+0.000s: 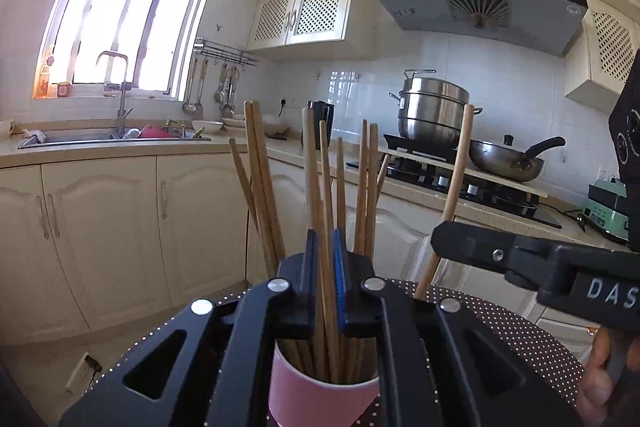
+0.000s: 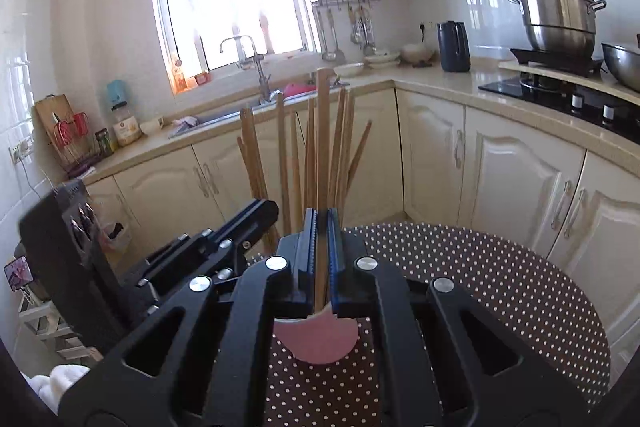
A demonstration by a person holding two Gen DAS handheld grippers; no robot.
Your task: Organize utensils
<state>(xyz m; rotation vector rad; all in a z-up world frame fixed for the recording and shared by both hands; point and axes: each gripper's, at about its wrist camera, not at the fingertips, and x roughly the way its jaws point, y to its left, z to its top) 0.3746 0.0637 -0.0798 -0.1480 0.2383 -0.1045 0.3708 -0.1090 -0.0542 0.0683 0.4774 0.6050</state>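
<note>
A pink cup (image 1: 320, 393) stands on the polka-dot table (image 1: 520, 339) and holds several wooden chopsticks (image 1: 264, 179). My left gripper (image 1: 323, 251) is shut on chopsticks standing in the cup, just above its rim. My right gripper (image 2: 322, 227) is shut on one upright wooden chopstick (image 2: 322, 131); it comes in from the right in the left wrist view (image 1: 444, 231), holding that stick (image 1: 456, 187) beside the cup. The cup (image 2: 320, 339) shows below the right jaws, with the other chopsticks (image 2: 256, 155) behind. The left gripper body (image 2: 192, 259) is at the left.
The round brown dotted table (image 2: 500, 287) stands before cream cabinets (image 2: 512, 171). A sink with faucet (image 2: 256, 67) lies under the window. A steel steamer pot (image 1: 434, 111) and a wok (image 1: 508, 157) sit on the stove. A dark kettle (image 2: 454, 47) stands on the counter.
</note>
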